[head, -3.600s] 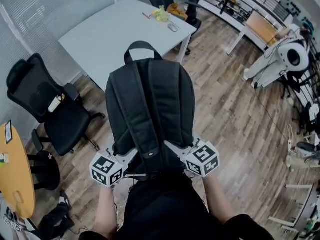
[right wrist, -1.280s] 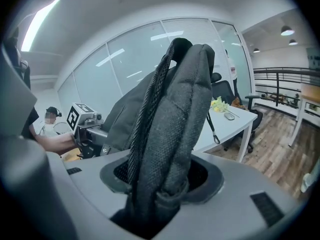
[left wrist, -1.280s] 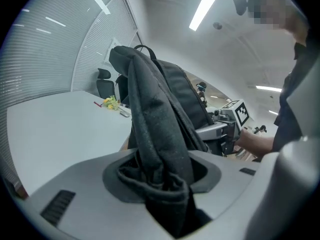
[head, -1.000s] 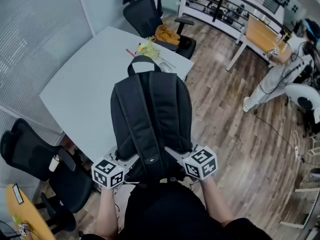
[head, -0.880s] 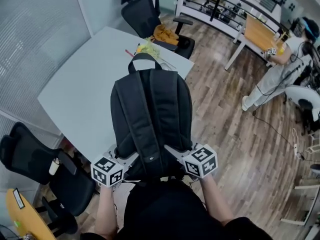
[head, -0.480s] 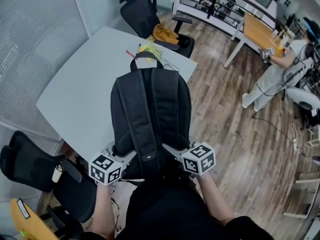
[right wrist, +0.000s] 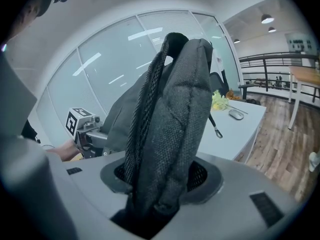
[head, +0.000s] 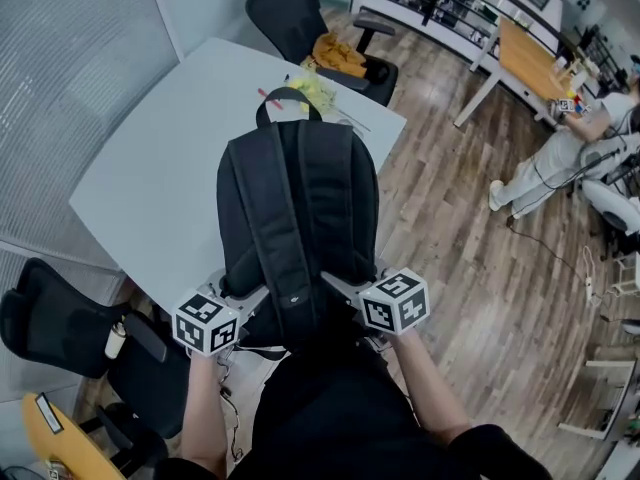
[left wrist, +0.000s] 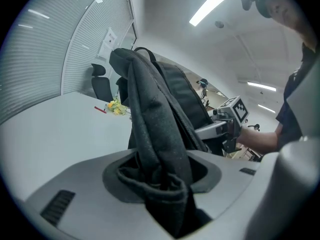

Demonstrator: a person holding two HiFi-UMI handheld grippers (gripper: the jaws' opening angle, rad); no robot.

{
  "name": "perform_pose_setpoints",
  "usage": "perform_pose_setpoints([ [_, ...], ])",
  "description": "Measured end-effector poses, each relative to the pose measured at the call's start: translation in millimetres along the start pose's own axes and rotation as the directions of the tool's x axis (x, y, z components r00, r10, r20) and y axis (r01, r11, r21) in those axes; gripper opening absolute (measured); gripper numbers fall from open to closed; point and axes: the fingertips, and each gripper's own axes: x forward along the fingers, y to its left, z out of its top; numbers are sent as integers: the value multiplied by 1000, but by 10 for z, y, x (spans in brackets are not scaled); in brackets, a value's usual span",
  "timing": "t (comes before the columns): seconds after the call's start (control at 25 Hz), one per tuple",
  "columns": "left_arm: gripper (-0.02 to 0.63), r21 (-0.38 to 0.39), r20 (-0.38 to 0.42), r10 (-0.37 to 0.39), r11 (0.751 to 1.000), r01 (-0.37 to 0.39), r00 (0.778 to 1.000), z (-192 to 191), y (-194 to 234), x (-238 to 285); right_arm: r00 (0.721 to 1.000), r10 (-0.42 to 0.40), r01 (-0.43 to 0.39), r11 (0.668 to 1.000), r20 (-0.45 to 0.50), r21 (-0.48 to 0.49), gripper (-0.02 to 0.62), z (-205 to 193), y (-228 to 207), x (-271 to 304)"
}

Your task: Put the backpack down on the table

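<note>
I hold a black backpack (head: 298, 218) upright in the air, straps toward me, over the near edge of the pale grey table (head: 150, 168). My left gripper (head: 238, 305) is shut on fabric at the backpack's lower left side. My right gripper (head: 345, 288) is shut on its lower right side. In the left gripper view, bunched dark backpack cloth (left wrist: 160, 134) fills the left gripper (left wrist: 161, 181), with the table (left wrist: 45, 129) beyond. The right gripper view shows the right gripper (right wrist: 159, 194) pinching the backpack's woven fabric (right wrist: 170, 119). The backpack's bottom is hidden.
A yellow-green bundle (head: 315, 93) and a red pen (head: 268, 95) lie at the table's far end, with a mouse (right wrist: 235, 114) nearby. An office chair (head: 310, 18) stands behind the table, another chair (head: 60, 318) at lower left. A person (head: 560, 148) is at the right.
Both grippers and the backpack have moved forward toward the table. The backpack now hangs further over the tabletop. Both grips are unchanged.
</note>
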Motion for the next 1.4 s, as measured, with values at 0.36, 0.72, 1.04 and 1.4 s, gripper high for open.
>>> perform_pose_setpoints([
  [0.36,186,-45,-24,29,999,-30,999,139,476,236,999,23,-23,999,-30,25,219,232,-320,432],
  [0.72,186,-138,-36,60,988,-65,998,207,1040,433,994,57,-54,998,-90,31,219,470,-606,970],
  [1.04,186,-232,-77,63,970,-79,995,113,1499,664,983,70,-60,996,-170,67,219,495,-872,1445],
  [1.4,189,-322,-112,59,942,-93,992,-42,1801,839,968,70,-52,995,-242,80,221,468,-1058,1755],
])
